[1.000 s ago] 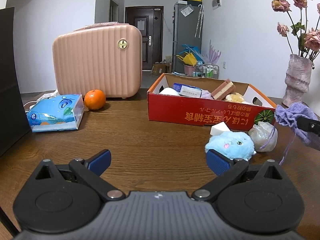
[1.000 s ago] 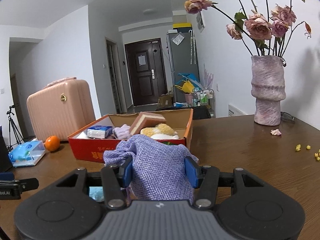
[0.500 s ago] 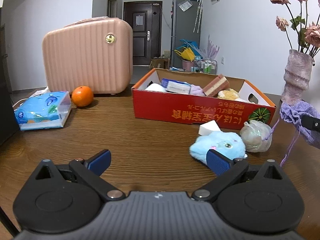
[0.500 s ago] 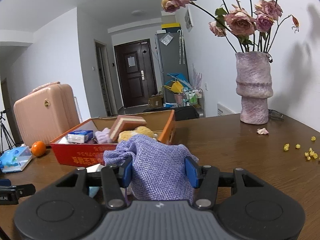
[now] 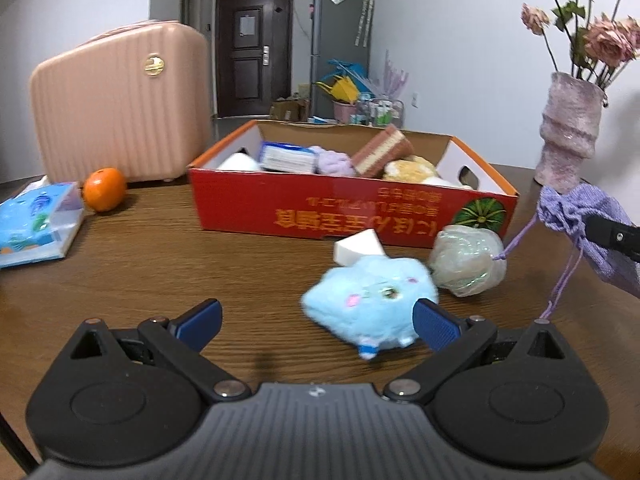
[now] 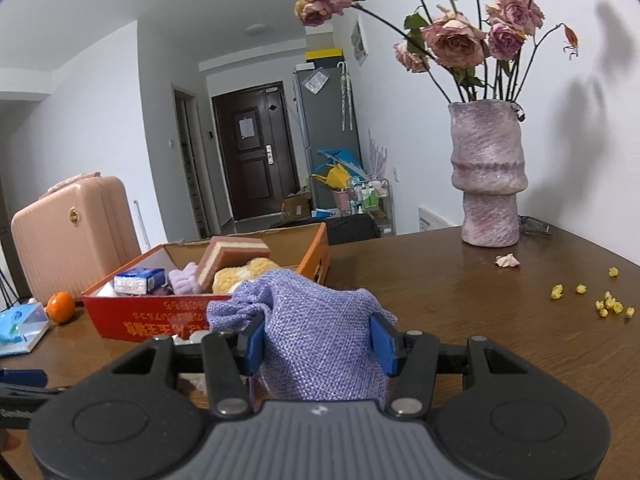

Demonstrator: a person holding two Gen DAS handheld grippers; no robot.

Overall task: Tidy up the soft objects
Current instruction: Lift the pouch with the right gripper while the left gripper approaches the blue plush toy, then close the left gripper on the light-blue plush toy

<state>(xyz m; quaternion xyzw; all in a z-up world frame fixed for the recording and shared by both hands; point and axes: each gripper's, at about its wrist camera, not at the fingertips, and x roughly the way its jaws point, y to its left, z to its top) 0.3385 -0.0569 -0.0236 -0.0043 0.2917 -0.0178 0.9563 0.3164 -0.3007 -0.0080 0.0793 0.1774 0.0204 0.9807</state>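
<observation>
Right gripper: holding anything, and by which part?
Yes: the right gripper grips the purple drawstring pouch across its body, below the gathered neck. The left gripper holds nothing.

White walls [image 6: 92,128], dark door [image 5: 252,52] at hallway end w/ grey fridge [image 5: 340,44] beside it, wood counter [image 6: 460,300] in front, ceiling lamp [image 6: 260,29] unlit, soft daylight.
</observation>
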